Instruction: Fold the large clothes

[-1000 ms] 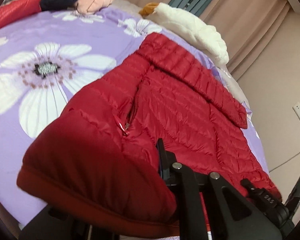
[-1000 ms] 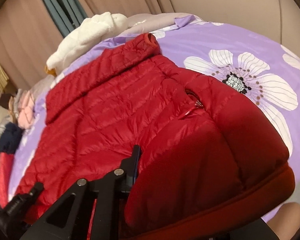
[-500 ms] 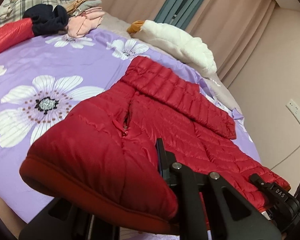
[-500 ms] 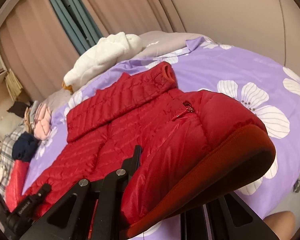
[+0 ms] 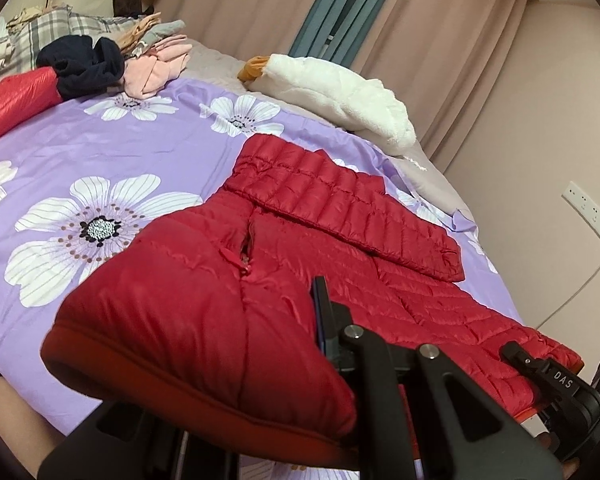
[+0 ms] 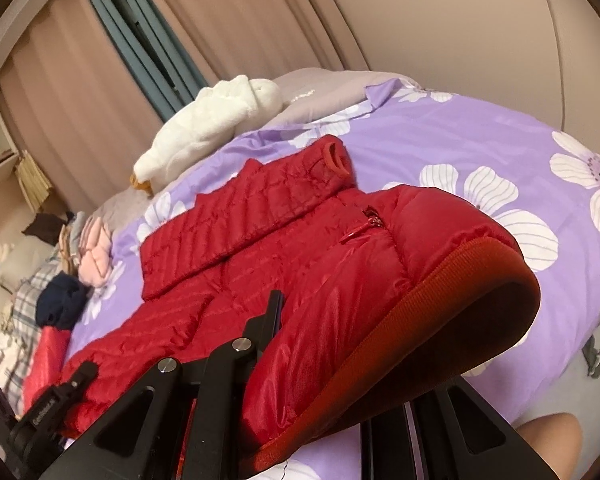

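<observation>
The red down jacket (image 5: 340, 248) is spread on the purple floral bed (image 5: 100, 152); its hem has been lifted higher than a second ago, so a bottom-up fold is judged begun. One jacket is gripped by two claws: left claw (image 5: 328, 364) and right claw (image 6: 260, 364), both clenched on the hem.

Jacket (image 5: 300, 264) deep red, quilted in narrow stripes, hem band (image 6: 420, 320) a duller orange-red. Bedsheet (image 5: 100, 148) lilac with large white flowers, dark speckled centres. Fleece (image 5: 340, 92) white. Curtains (image 6: 80, 40) dusty pink, teal strip between.
</observation>
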`<action>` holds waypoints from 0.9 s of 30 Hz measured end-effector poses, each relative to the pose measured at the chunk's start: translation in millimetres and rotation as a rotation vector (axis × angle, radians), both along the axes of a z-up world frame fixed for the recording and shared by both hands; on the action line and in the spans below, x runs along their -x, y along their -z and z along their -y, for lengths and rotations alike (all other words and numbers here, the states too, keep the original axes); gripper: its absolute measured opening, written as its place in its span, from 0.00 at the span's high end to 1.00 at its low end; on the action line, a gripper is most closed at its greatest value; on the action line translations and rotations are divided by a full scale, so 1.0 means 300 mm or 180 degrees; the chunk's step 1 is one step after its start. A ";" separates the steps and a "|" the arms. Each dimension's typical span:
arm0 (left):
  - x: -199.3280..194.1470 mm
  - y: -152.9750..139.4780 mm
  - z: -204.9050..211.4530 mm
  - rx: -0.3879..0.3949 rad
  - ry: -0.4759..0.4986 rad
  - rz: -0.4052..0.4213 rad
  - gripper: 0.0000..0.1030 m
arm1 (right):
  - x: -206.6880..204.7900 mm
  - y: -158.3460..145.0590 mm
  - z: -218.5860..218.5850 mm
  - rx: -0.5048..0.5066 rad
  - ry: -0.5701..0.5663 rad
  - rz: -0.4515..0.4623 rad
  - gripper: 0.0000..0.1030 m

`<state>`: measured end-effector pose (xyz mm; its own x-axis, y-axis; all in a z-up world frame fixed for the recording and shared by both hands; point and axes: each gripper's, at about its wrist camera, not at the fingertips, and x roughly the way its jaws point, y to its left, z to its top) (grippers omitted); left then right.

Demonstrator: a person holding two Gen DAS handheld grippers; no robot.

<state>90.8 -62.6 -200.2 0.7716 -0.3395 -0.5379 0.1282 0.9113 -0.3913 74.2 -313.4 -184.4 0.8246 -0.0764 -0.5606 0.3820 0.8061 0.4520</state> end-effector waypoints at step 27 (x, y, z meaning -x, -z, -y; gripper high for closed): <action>-0.230 -0.145 0.081 -0.0095 -0.0052 0.0457 0.86 | -0.207 -0.158 0.065 0.0274 -0.0099 0.0412 0.83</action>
